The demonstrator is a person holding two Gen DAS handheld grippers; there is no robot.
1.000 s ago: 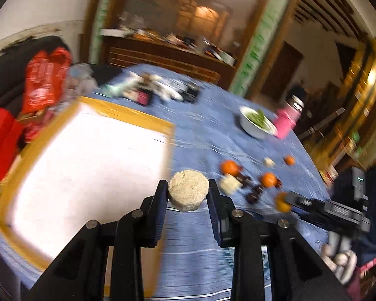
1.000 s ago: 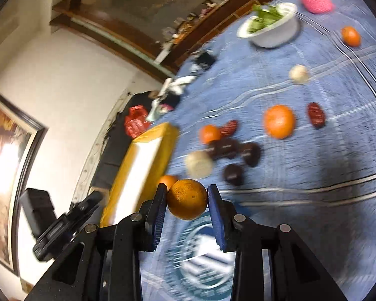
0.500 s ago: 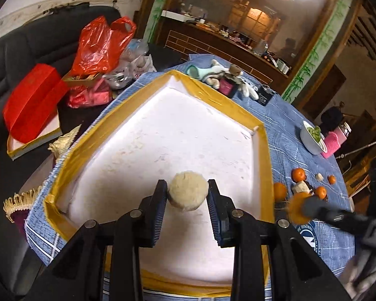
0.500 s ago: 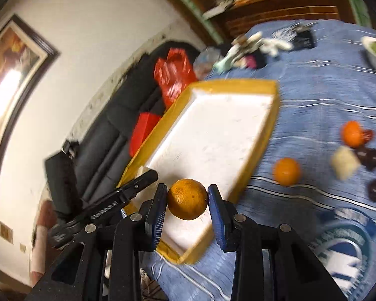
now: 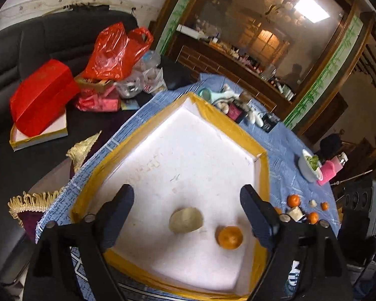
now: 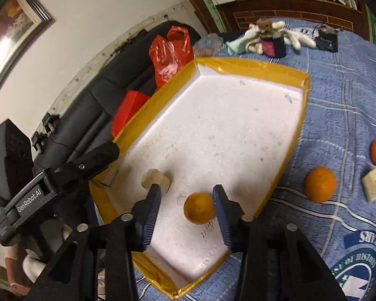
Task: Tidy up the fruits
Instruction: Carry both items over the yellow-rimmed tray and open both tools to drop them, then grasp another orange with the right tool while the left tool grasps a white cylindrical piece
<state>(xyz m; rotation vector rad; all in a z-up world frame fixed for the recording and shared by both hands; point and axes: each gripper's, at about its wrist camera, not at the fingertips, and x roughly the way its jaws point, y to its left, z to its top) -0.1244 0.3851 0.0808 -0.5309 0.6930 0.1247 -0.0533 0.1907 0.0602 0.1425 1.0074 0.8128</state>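
The left hand-held gripper (image 5: 185, 205) hangs over the white tray (image 5: 188, 150) with its jaws wide apart and opening; the pale round cake (image 5: 186, 220) lies free on the tray floor between them. The right hand-held gripper (image 6: 186, 198) has its jaws opening too, with the orange (image 6: 199, 208) sitting on the tray between them, close against the right finger. More oranges (image 6: 319, 184) lie on the blue-clothed table (image 6: 338, 100).

Behind your table, a black sofa (image 5: 17, 50) lines the white wall (image 6: 92, 15); right of it stands a wooden cabinet (image 5: 228, 60).
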